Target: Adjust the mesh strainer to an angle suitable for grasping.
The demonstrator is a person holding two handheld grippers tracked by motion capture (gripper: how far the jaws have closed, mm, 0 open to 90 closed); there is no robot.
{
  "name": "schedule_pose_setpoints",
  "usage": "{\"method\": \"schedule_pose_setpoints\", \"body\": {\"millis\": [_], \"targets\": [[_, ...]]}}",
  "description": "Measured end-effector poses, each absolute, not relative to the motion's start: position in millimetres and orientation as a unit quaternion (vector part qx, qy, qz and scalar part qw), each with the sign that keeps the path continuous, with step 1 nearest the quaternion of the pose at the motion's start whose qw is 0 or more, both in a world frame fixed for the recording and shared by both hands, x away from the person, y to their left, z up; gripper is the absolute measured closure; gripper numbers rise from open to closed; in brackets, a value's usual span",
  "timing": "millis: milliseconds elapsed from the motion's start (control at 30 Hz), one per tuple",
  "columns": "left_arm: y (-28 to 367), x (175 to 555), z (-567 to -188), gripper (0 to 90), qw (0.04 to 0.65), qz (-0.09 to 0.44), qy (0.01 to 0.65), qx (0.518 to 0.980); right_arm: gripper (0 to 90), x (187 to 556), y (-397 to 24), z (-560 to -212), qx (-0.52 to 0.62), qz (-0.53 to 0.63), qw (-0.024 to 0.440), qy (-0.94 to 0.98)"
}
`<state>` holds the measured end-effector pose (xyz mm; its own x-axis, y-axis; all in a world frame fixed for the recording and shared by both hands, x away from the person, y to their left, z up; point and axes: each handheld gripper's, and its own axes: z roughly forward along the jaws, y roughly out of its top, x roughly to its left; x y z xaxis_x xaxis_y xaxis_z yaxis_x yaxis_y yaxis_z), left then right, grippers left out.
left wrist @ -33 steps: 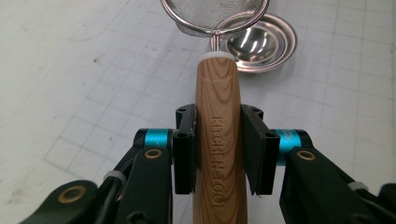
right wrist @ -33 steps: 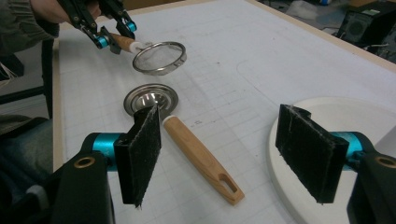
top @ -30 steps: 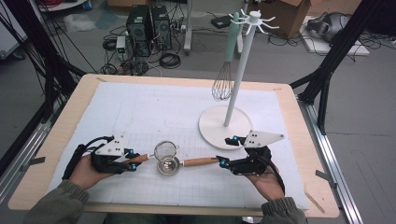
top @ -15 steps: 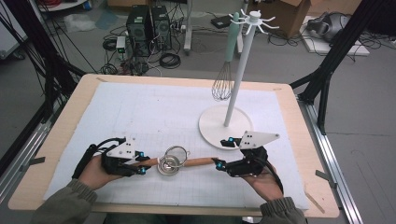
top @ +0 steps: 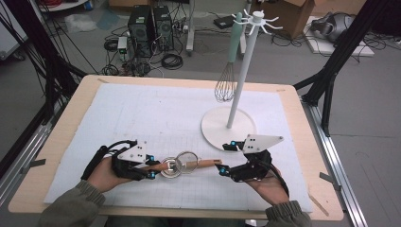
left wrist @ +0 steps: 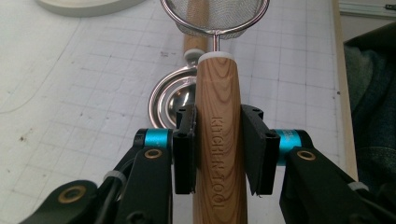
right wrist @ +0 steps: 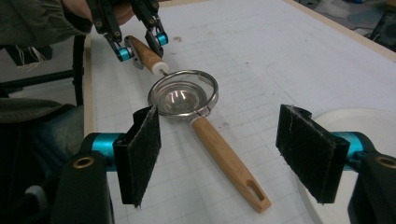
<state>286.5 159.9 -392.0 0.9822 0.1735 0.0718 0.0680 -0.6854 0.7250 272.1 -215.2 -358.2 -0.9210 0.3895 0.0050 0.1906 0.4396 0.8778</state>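
A mesh strainer (left wrist: pixel 215 16) with a wooden handle stamped "KITCHEN TOOL" is clamped in my left gripper (left wrist: pixel 218 114), whose pads press both sides of the handle. In the high view the left gripper (top: pixel 152 166) holds the strainer (top: pixel 188 158) low over the front of the mat. Its ring hangs partly above the steel bowl of a ladle (top: pixel 171 169) lying on the mat. The ladle's wooden handle (right wrist: pixel 229 163) runs toward my right gripper (right wrist: pixel 220 114), which stands open with its pads wide on either side of the handle end, not touching it.
A white utensil stand (top: pixel 227 127) with a tall pole stands at the mat's right, a whisk (top: pixel 226 85) hanging from its hooks. The stand's base (right wrist: pixel 369 121) lies close beside the right jaw. The table's front edge (top: pixel 189 210) runs just behind both hands.
My left gripper has carried the strainer to the right and slightly up, so its ring now overlaps the ladle's bowl. The right gripper has kept still.
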Motion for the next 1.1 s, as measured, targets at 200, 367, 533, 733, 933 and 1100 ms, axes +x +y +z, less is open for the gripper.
{"method": "schedule_pose_setpoints", "body": {"millis": [200, 367, 533, 733, 933, 1100], "targets": [[147.3, 285.6, -390.1, 67.8, 0.389, 0.061, 0.052, 0.918, 31.3, 270.6, -212.6, -359.3, 0.163, 0.497, 0.090, 0.848], [135.1, 285.4, -391.0, 67.7, 0.386, 0.054, 0.043, 0.920, 32.7, 269.3, -211.6, -360.8, 0.156, 0.492, 0.084, 0.852], [123.8, 284.5, -391.0, 67.7, 0.386, 0.050, 0.037, 0.920, 33.4, 268.7, -209.7, -361.1, 0.148, 0.488, 0.081, 0.857], [111.9, 283.4, -390.9, 67.7, 0.388, 0.044, 0.029, 0.920, 34.4, 267.9, -209.2, -362.4, 0.144, 0.482, 0.075, 0.861], [102.9, 282.9, -391.2, 67.7, 0.387, 0.039, 0.025, 0.921, 35.9, 266.8, -206.4, -361.6, 0.132, 0.473, 0.073, 0.868], [94.7, 282.4, -392.2, 67.7, 0.386, 0.031, 0.024, 0.922, 37.9, 266.8, -203.1, -361.1, 0.121, 0.468, 0.067, 0.873]]}}
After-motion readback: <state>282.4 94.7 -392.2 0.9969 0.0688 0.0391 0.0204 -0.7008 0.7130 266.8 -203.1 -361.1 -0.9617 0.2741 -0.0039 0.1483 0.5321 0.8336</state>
